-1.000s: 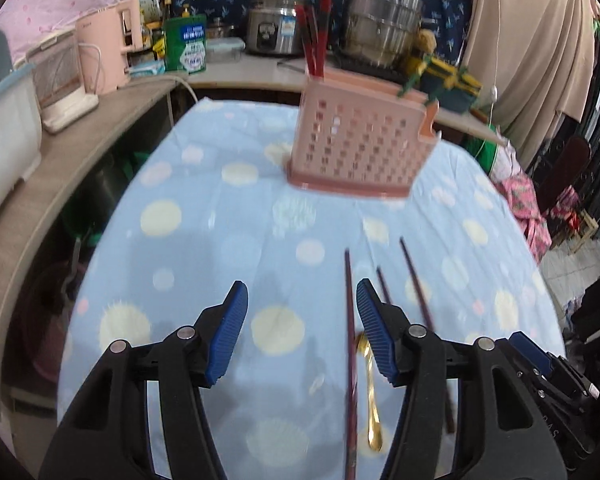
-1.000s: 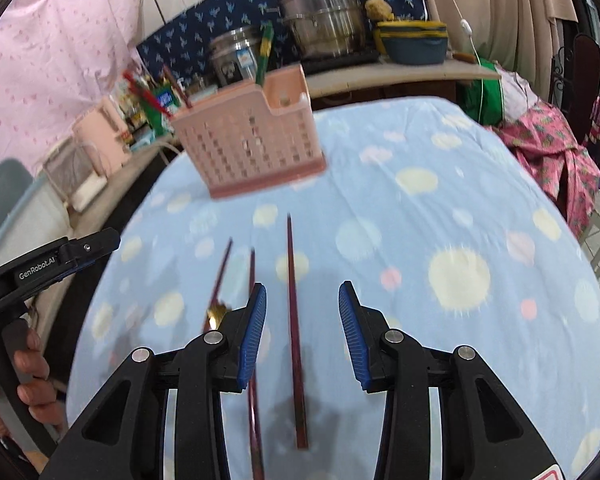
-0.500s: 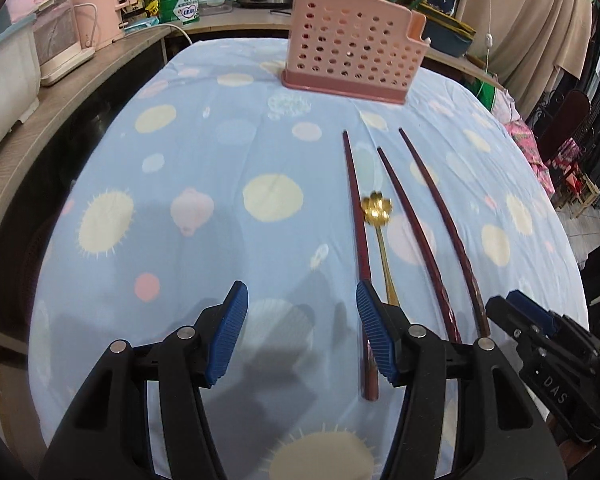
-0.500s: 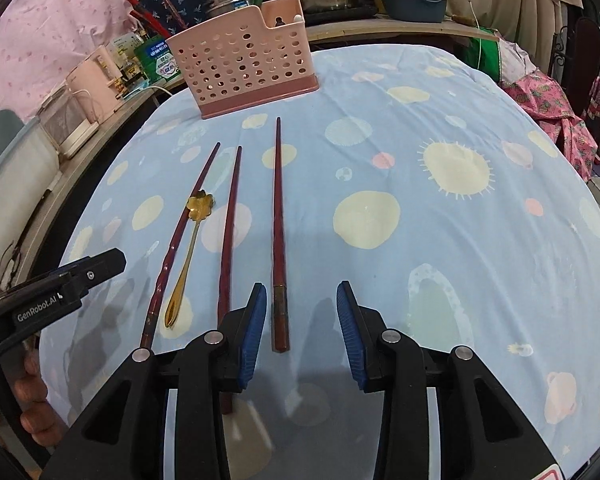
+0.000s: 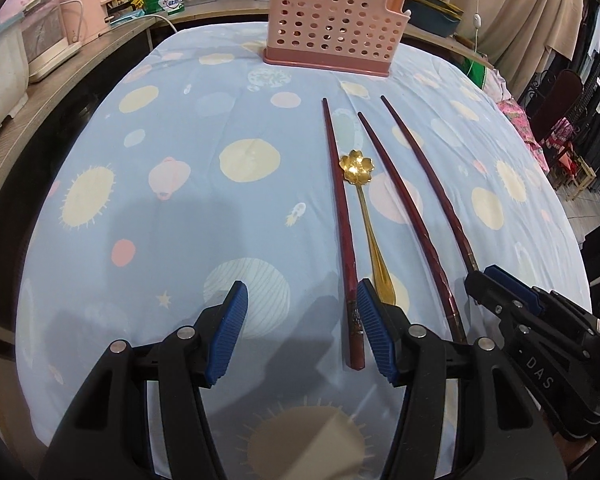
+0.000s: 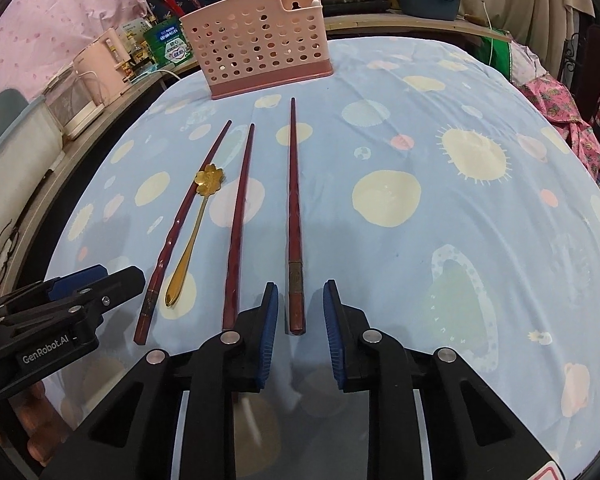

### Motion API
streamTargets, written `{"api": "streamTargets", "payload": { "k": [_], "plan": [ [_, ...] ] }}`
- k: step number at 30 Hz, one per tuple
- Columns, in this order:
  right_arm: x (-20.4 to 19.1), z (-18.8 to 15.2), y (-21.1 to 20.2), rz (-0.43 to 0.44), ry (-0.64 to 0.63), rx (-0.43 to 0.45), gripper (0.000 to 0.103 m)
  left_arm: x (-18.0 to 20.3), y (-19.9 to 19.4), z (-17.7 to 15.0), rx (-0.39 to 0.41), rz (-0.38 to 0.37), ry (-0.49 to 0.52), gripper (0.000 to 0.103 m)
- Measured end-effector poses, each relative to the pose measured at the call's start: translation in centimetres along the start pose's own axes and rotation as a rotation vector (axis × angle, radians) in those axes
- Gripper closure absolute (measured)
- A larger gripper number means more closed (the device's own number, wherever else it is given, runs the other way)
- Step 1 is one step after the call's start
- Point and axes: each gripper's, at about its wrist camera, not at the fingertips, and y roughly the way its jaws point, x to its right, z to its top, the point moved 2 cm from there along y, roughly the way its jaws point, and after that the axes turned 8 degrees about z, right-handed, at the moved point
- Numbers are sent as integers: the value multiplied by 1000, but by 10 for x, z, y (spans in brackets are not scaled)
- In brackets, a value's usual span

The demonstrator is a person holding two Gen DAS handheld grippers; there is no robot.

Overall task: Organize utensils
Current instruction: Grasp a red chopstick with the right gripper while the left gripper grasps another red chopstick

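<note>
With both grippers spread and empty, the right gripper [image 6: 298,326] is best lowered squarely astride the near end of the rightmost chopstick [image 6: 293,216], lying near the pink holder [image 6: 256,56].

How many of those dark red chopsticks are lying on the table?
3, side by side on the tablecloth: the left one beside the gold spoon, the middle one, the right one before the right gripper. More stand behind the basket.
</note>
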Motion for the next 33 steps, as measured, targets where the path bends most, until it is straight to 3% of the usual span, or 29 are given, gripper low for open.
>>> {"api": "streamTargets", "payload": {
  "k": [9,26,33],
  "plan": [
    [0,-1,3,-25,-14,5,91,8,4,-3,-16,-12,22,49],
    [-2,-3,4,-44,-48,14,91,14,6,-5,-4,18,54,50],
    [-3,-3,4,-44,-48,14,91,16,5,-7,1,26,69,60]
  ]
}}
